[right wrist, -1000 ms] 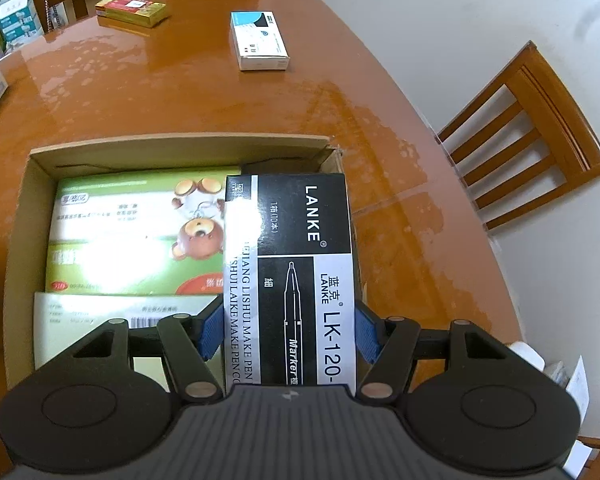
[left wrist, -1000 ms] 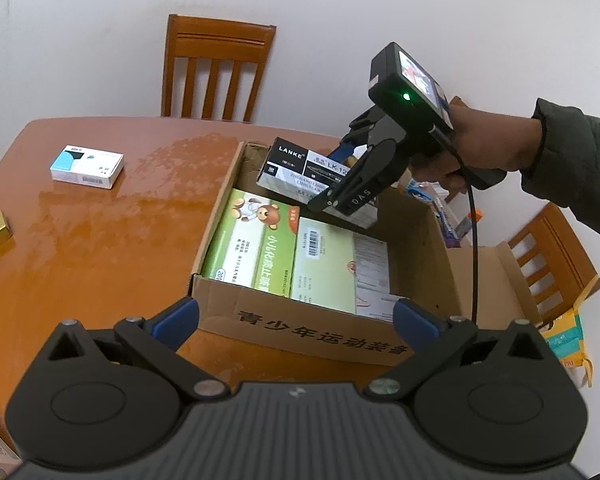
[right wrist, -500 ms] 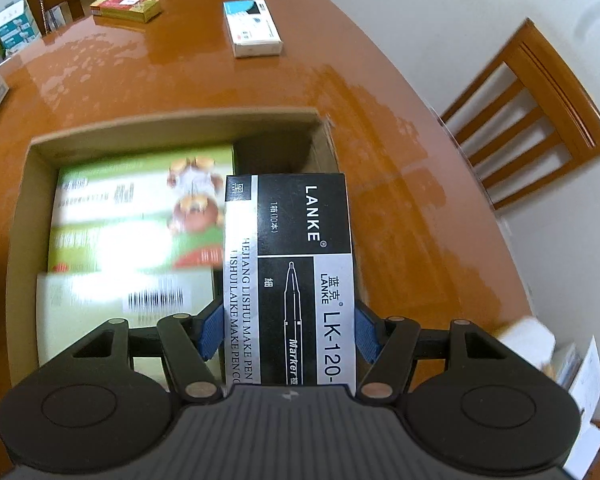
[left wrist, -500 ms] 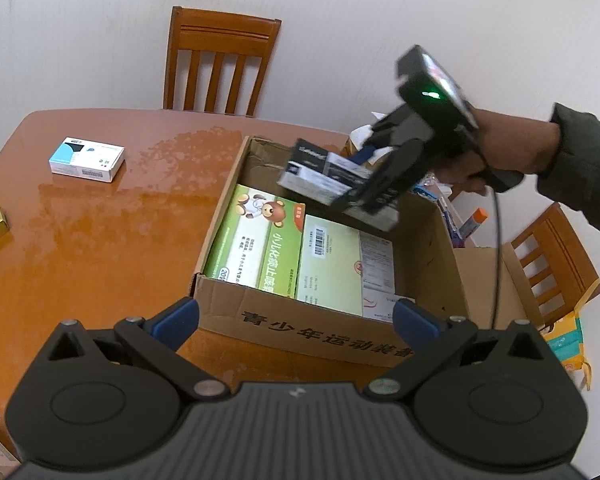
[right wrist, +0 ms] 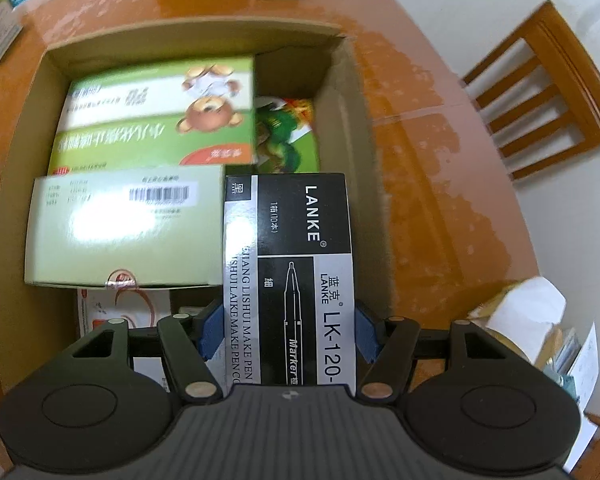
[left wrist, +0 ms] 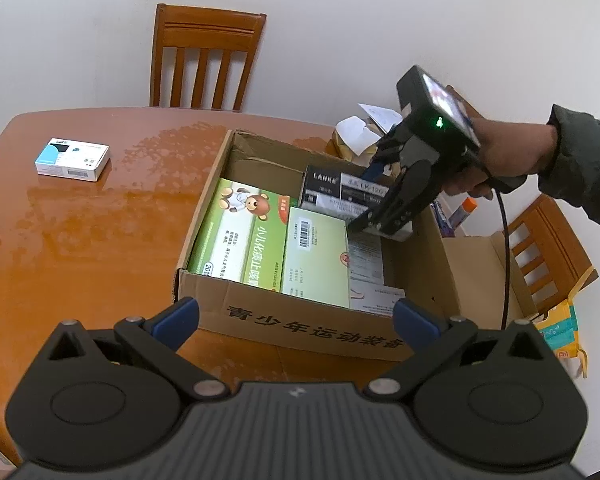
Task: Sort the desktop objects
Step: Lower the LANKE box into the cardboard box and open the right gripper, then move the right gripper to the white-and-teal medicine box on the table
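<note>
The step in hand looks like the placing of 1 item: the right gripper [right wrist: 288,332], pointing almost straight down, has its blue pads clamped on the 2 long sides of the black-and-white LANKE marker-pen carton [right wrist: 290,264], which hangs over the open brown corrugated cardboard box [left wrist: 312,330] on the glossy orange-brown wooden table [left wrist: 100,240]. In the left wrist view the carton is tilted, its far end lower, over the far right part of the box and above the cartons already packed there; whether it touches any of them cannot be told. Inside lie the green bear-printed medicine carton [right wrist: 160,116], the pale green barcode-labelled carton [right wrist: 124,232] just beside it, and a green-and-orange pack [right wrist: 288,136] showing in the gap along the right wall. That gap seems the free slot, so the next move probably calls for lowering the carton, aligned with the right wall, until it rests, and only then parting the pads. The left gripper [left wrist: 296,316] hovers near the box's near wall, jaws wide apart and holding nothing. A small white-and-blue box [left wrist: 73,159] lies on the table, well apart from the box, likely 1 of the items not yet sorted.
</note>
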`<state>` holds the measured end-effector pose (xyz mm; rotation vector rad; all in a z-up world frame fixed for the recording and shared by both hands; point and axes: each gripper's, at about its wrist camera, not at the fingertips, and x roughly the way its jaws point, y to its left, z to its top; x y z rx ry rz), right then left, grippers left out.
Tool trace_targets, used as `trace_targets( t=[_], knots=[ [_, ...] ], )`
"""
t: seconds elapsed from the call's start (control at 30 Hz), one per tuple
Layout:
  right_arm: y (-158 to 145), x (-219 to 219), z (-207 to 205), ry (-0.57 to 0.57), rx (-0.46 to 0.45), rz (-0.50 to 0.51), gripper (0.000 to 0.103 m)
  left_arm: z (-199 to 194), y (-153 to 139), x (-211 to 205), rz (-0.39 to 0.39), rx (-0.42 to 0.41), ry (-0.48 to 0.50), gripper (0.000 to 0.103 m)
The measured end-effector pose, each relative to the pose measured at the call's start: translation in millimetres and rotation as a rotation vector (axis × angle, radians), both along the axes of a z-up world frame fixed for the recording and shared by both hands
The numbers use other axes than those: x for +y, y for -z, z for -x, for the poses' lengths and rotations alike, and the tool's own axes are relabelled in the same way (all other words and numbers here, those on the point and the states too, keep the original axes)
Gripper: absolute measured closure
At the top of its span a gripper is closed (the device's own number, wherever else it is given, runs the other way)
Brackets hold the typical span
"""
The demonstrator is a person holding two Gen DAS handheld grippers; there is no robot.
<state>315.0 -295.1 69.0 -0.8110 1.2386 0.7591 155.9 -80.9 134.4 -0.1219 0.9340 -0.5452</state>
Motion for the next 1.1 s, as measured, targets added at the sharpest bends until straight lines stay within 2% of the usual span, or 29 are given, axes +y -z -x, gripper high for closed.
trace_targets(
  t=[0.2,0.6,0.8,0.9,1.0,1.1],
  knots=[
    [16.6,4.1,-5.4,-0.006,-0.001,0.02,0.034,0.7,0.2,0.8,-0.003,-0.001,-0.008,0.0],
    [11.4,-0.6,-3.0,0.021,-0.004,-0.021,0.025,6.7,-1.0,1.5,-0.002,-0.001,-0.003,0.0],
    [-42.9,-11.5,11.0,0.121,-0.109,-0.123,0.016,9.4,-1.2,8.3,-0.015,-0.014,-0.015,0.0],
    [-79.5,-5.8,24.5,0.183,-0.19,-0.223,0.007,11.7,-1.9,15.2,-0.034,-0.023,-0.025,0.0],
    [-107.9,13.8,34.6,0.222,-0.223,-0.36,0.0,14.0,-2.8,27.7,-0.045,-0.025,-0.051,0.0],
    [-119.6,47.2,38.2,0.218,-0.22,-0.407,0.0,16.8,-3.3,42.3,-0.052,-0.027,-0.091,0.0]
  ],
)
